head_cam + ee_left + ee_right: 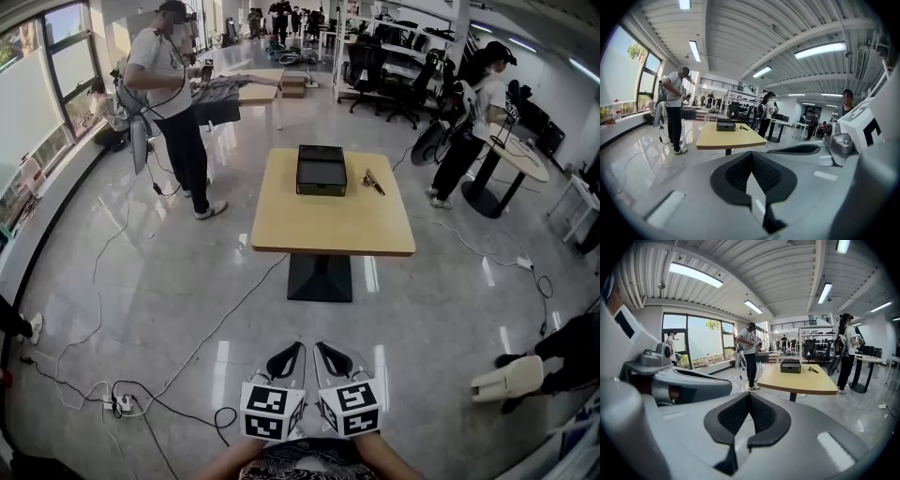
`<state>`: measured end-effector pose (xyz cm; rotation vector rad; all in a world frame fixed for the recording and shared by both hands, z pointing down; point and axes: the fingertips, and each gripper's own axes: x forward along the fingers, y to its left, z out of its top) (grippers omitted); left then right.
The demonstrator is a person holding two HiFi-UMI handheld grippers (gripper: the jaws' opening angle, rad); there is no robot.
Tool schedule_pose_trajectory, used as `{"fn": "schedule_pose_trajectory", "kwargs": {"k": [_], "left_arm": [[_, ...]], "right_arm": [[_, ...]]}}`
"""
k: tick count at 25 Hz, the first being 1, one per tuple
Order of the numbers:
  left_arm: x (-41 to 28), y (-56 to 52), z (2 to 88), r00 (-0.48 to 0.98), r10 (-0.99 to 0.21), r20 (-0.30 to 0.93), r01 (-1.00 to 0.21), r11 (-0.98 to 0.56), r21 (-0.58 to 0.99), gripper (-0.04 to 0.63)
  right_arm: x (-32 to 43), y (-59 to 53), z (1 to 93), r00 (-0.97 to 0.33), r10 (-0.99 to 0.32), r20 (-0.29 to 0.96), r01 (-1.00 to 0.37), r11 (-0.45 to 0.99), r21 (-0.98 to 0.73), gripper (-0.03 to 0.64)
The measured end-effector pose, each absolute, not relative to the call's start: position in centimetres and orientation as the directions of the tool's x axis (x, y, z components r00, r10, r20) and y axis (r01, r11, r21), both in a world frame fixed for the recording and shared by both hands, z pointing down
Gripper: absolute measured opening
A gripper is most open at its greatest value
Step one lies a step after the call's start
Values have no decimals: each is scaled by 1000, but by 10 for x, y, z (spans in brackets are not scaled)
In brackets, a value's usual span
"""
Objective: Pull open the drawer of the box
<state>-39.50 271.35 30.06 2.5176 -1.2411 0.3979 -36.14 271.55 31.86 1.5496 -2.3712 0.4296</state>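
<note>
Head view, progress: judged not begun, with no contact with the box yet and all of the pull left to do.
Head view, box (321, 170): black, sitting on the far half of the table (328, 246), well apart from both grippers.
Head view, drawer: seemingly flush with the box, though too small to tell for sure.
Head view, box contents: none visible, only a dark recessed top.
Head view, small tool (374, 182): lying just beside the box, on its right.
Head view, left gripper (286, 360): held low near the body, tips together.
Head view, right gripper (333, 359): just beside the left one, tips together too.

Left gripper view, left gripper (751, 161): pads pressed together, nothing between them.
Left gripper view, box (725, 125): far ahead on the table (731, 140), front face closed as far as can be seen.

Right gripper view, right gripper (749, 404): pads closed on each other, empty.
Right gripper view, box (790, 367): far ahead on the table (801, 383), with the small tool (813, 370) to its right.
Right gripper view, left to do: approach the table, take hold of the drawer front, pull it out.
</note>
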Motion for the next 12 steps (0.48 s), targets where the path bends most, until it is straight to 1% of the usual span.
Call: {"fn": "schedule_pose_trajectory", "kwargs": {"k": [5, 7, 9, 12], "left_arm": [[-462, 2639, 337, 592, -708, 385, -798, -582, 158, 12], [-475, 2611, 361, 596, -702, 389, -794, -587, 157, 12], [-450, 2565, 374, 600, -697, 394, -791, -591, 159, 12], [-383, 2468, 370, 605, -690, 398, -786, -596, 161, 12]], "right_arm": [[-427, 2641, 349, -369, -844, 390, -925, 374, -66, 6], [-440, 2612, 372, -361, -849, 385, -927, 370, -55, 6], [-416, 2566, 383, -357, -850, 388, -930, 364, -56, 6], [-349, 2470, 380, -352, -850, 391, -933, 355, -67, 6]]}}
